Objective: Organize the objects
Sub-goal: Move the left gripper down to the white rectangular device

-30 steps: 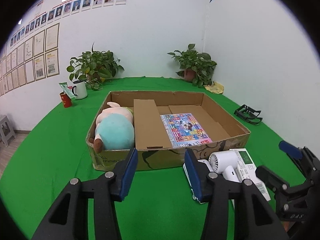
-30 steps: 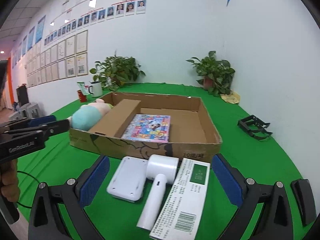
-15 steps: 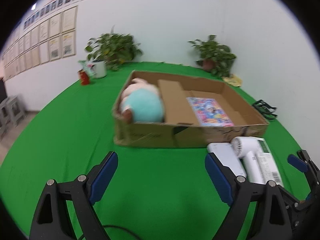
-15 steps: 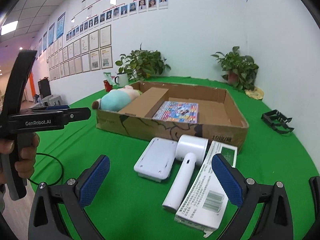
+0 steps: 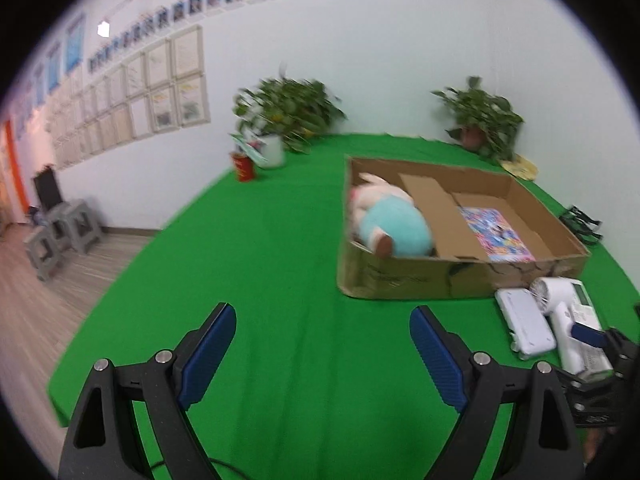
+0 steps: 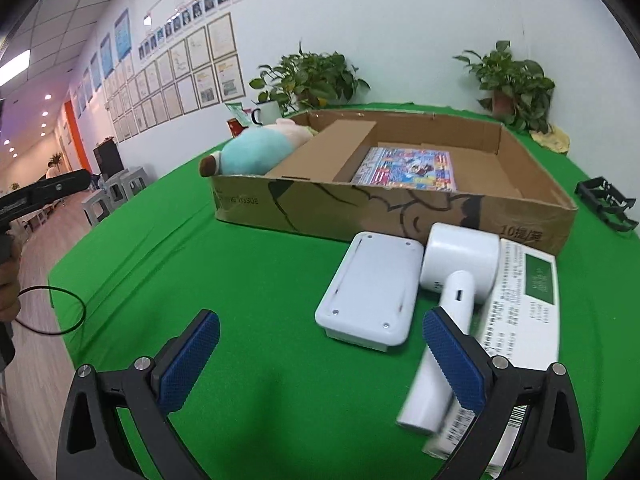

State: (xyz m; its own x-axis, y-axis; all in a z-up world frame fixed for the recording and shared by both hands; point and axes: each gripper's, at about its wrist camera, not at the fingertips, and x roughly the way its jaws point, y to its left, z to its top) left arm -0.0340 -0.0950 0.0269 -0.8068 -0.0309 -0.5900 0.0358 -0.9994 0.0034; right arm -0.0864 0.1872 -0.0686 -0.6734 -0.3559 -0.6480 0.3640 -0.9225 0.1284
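i'm seeing both grippers spread wide, nothing between the pads: left gripper (image 5: pixel 322 344) is hovering over bare green cloth, right gripper (image 6: pixel 320 344) is hovering just short of the loose items.

counts: one cardboard box (image 6: pixel 400 216), holding one plush toy (image 6: pixel 256 150) in its left section and one colourful booklet (image 6: pixel 408 168) lying flat right of the cardboard divider (image 6: pixel 324 152). three items are sitting outside, touching side by side against the box's near wall: one white flat device (image 6: pixel 372 288), one white handheld fan (image 6: pixel 456 276), one white carton with green label (image 6: pixel 524 300). the right pad is overlapping the fan handle in view; can't tell if it's touching.

also on the table (image 5: pixel 280 280): two potted plants (image 6: pixel 312 76) at the far edge, one white mug (image 6: pixel 266 112), one red cup (image 5: pixel 244 166), one black plastic frame (image 6: pixel 606 202) at the right.

open room: wide bare cloth left of the box and in front of it. table's left edge is dropping to the floor, two grey stools (image 5: pixel 60 228) are standing beyond it.
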